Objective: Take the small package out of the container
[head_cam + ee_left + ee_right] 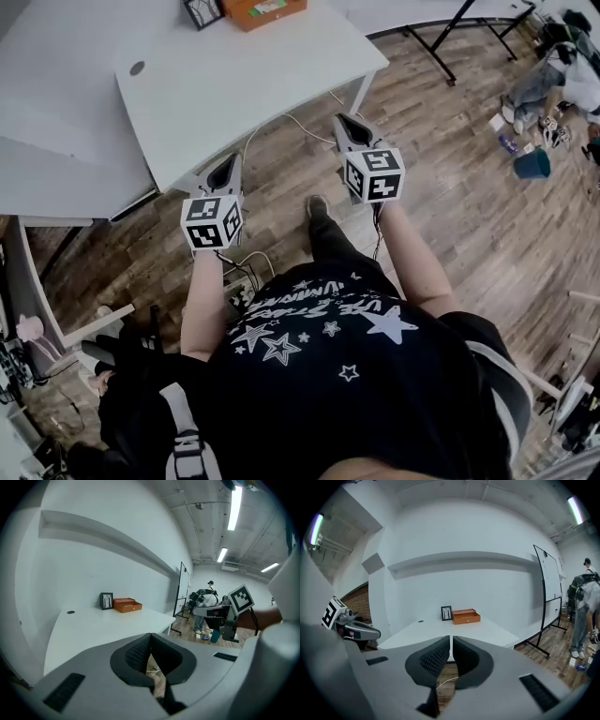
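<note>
Barely begun. Standing short of the bench (234, 84), with the left gripper (226, 169) pressed together on nothing and the right gripper (349, 127) likewise closed and empty. Yet to walk up, reach into the orange box (265, 11) at twelve o'clock beside a picture frame (202, 11), and lift the package out. No sight of the package, presumably inside. Head view only: bare floor (281, 155) before the bench, box cropped. Gripper views only: the whole box, front on.
</note>
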The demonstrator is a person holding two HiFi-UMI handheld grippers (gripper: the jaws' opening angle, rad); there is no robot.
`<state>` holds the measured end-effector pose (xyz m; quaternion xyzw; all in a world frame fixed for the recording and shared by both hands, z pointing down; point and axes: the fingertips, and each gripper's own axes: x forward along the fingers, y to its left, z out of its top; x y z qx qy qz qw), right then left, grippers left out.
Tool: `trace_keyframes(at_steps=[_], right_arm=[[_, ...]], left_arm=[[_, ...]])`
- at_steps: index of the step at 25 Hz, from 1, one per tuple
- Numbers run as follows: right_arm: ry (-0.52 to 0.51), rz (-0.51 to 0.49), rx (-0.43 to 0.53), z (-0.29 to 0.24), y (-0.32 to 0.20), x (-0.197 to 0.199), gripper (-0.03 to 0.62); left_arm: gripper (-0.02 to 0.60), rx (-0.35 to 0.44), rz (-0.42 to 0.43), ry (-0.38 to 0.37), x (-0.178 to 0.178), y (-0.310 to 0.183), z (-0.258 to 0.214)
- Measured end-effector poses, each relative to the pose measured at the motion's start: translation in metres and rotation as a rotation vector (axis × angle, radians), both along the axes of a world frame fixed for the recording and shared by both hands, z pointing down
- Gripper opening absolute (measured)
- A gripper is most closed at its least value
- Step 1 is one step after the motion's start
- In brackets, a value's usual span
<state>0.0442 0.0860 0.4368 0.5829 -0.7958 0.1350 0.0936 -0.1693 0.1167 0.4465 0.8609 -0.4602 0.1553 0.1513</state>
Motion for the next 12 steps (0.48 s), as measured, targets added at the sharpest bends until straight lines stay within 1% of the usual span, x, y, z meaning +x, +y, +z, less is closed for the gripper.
trace_keyframes(at_steps=[6, 12], right_arm=[[-0.007, -0.037, 0.002, -0.002, -0.101, 0.034, 0.054], [-0.017, -0.062, -0.001, -0.005, -0.182, 0.072, 0.054]], left_arm=[[0.02, 0.006, -0.02, 0.0, 0.041, -0.096, -0.002], [0.02, 0.014, -0.04, -0.004, 0.082, -0.171, -0.007]])
